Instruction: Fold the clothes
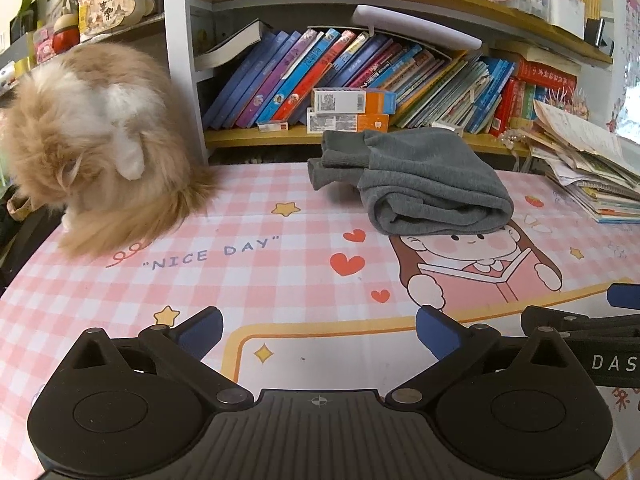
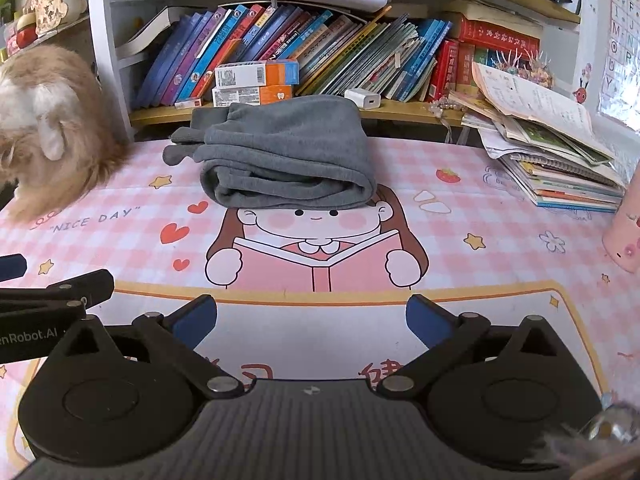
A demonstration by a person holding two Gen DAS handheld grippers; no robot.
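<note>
Fingers (image 1: 202, 330) (image 2: 426, 320) spread, level, well short of folded grey garment (image 2: 288, 156).

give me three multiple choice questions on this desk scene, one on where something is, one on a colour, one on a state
1. Where does the folded garment lie on the desk mat?
A. on the near edge, between the tongs
B. toward the back, in front of the bookshelf
C. on the stack of books at the right

2. What colour is the folded garment?
A. grey
B. red
C. yellow

3. How do the left tongs and right tongs stand?
A. both shut on the garment
B. one open, one shut on cloth
C. both open, holding nothing

Answers:
1. B, as it rests at the far side of the mat, just above the printed girl's head and below the shelf of books.
2. A, as the whole bundle is plain grey.
3. C, as in each wrist view the blue pads sit wide apart over bare mat, well short of the garment.
</note>
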